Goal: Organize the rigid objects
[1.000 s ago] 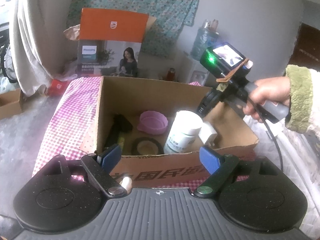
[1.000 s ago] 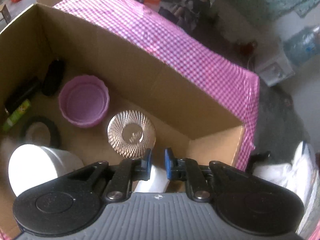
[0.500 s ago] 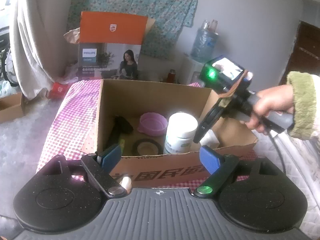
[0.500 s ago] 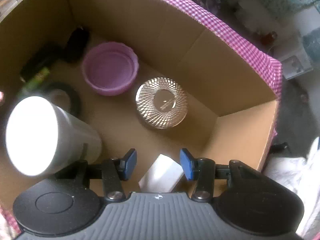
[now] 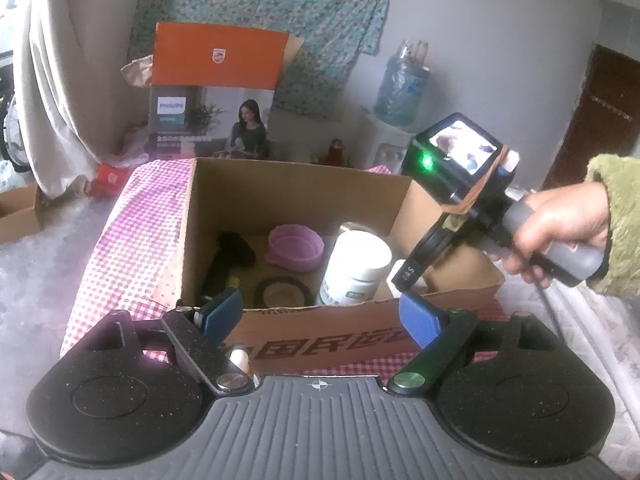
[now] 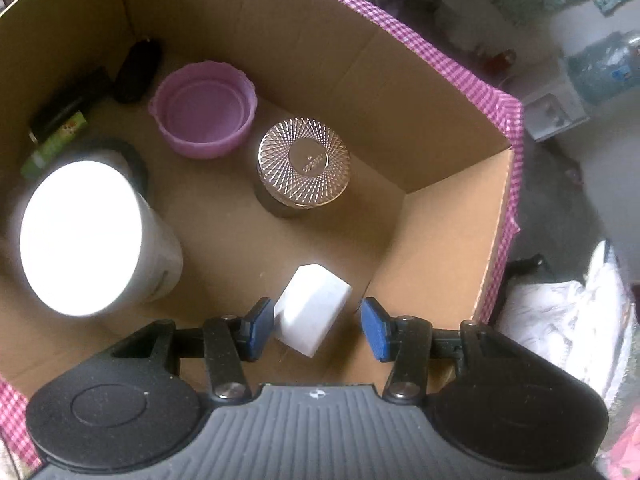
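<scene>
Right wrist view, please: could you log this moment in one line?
right gripper: open | white block: between jaws, on box floor | left gripper: open, empty

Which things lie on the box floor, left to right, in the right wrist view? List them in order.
green tube → white bottle → purple bowl → gold-lidded jar → white block.

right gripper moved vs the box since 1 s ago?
Yes. The right gripper has pulled back from the box's far wall, open over the white block.

Grey wall hung with floral cloth, dark wooden door right.
</scene>
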Tool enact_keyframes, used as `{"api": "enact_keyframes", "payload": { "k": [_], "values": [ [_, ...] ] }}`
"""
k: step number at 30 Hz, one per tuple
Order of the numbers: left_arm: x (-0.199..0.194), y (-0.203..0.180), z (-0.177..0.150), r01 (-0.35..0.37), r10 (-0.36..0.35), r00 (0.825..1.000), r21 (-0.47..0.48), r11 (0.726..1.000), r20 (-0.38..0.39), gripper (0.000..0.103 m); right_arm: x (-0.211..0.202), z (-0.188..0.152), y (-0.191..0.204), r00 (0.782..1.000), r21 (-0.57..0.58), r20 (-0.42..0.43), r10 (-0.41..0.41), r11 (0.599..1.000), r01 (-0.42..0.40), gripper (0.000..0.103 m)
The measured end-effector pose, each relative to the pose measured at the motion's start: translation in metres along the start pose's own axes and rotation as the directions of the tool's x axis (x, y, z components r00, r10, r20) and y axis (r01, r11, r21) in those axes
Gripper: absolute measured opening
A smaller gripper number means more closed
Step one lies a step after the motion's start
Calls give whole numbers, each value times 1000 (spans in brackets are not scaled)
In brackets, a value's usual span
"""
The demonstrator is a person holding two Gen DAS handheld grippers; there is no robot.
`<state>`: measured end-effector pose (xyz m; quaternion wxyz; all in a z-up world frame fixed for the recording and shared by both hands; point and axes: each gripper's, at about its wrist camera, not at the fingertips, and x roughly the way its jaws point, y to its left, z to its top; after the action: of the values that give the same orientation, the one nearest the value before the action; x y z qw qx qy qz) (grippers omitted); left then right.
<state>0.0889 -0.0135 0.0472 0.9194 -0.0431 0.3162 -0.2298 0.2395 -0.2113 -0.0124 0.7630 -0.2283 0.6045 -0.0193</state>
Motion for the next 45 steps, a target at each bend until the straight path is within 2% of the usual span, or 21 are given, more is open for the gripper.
{"api": "enact_keyframes", "payload": {
  "k": [4, 8, 16, 22, 28, 30, 35, 37, 38, 41, 42, 43, 45],
  "values": [
    [-3, -1, 0, 7, -7, 1000, 3, 1000, 7, 86, -3, 0, -3, 1000, 20, 19, -2, 1000, 1, 46],
    [-5, -2, 1, 10, -10, 1000, 7, 1000, 17, 86, -9, -3, -6, 999, 51, 26, 44, 998, -45, 30],
    [-7, 0, -2, 1, -1, 1000, 5, 1000, 17, 87, -13, -4, -2, 995, 61, 69, 78, 995, -83, 28],
    [-8, 1, -4, -8, 8, 1000, 2, 1000, 14, 87, -1, 0, -12, 993, 90, 73, 93, 991, -99, 30],
    [-12, 2, -7, -27, 27, 1000, 3, 1000, 6, 87, 15, -4, -20, 985, 146, 71, 158, 975, -167, 30],
    [-14, 2, -7, -39, 38, 999, 5, 999, 3, 87, 15, -4, -26, 973, 169, 78, 215, 959, -226, 29],
    [-13, 7, -9, -60, 60, 998, -7, 998, -11, 87, 11, -5, -49, 914, 255, 113, 390, 878, -406, 29],
    [-11, 9, -9, -65, 65, 998, -11, 998, -17, 87, 18, -5, -57, 893, 300, 91, 440, 843, -446, 29],
    [-11, 9, -10, -67, 67, 998, -11, 998, -20, 87, 17, -5, -57, 896, 296, 92, 434, 847, -441, 29],
    [-10, 11, -11, -72, 72, 997, -9, 997, -29, 87, 1, -3, -46, 945, 189, 111, 306, 927, -323, 34],
    [-10, 11, -12, -75, 75, 997, -7, 997, -33, 87, -4, -3, -43, 954, 161, 125, 272, 943, -290, 36],
    [-10, 11, -13, -79, 78, 996, -4, 997, -37, 87, -10, -4, -42, 961, 144, 138, 241, 955, -260, 36],
    [-9, 12, -15, -86, 86, 995, 1, 996, -43, 87, -19, -8, -45, 959, 133, 169, 228, 959, -252, 36]
  ]
}}
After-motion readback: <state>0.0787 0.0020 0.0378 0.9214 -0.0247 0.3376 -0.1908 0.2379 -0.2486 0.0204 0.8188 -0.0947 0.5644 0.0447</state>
